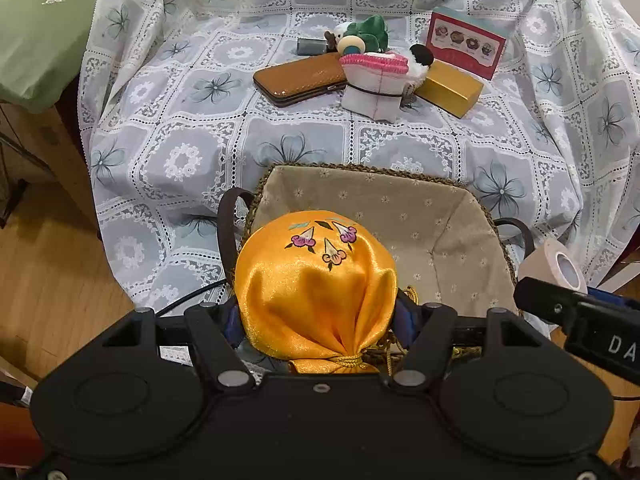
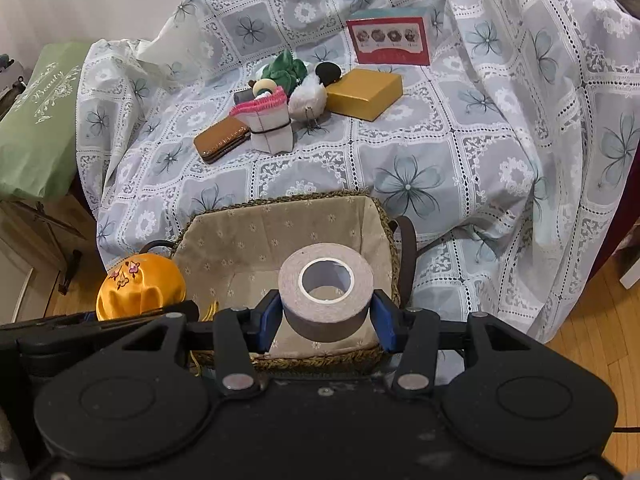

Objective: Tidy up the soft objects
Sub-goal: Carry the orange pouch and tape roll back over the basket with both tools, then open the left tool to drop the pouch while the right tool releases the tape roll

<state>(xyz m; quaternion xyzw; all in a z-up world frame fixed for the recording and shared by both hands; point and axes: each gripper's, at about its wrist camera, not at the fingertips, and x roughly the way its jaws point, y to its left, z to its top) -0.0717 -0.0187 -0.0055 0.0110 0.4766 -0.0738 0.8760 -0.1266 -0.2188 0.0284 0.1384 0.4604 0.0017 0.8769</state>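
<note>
My left gripper (image 1: 316,316) is shut on a shiny orange satin pouch (image 1: 312,280) with embroidered flowers, held over the near left rim of a fabric-lined woven basket (image 1: 440,216). My right gripper (image 2: 326,320) is shut on a beige roll of tape (image 2: 326,292), its blue pads (image 2: 270,316) pressing both sides, above the basket (image 2: 240,236). The pouch (image 2: 138,286) shows at the left of the right wrist view, the tape (image 1: 556,264) at the right edge of the left wrist view. The basket's lining looks bare.
On the lace floral cloth (image 1: 192,128) farther back lie a brown wallet (image 1: 300,80), a white and pink fabric bundle (image 1: 376,80), a gold box (image 1: 450,86), a red picture box (image 1: 466,42), green and white plush toys (image 1: 366,32). A green cushion (image 1: 36,36) sits left; wooden floor around.
</note>
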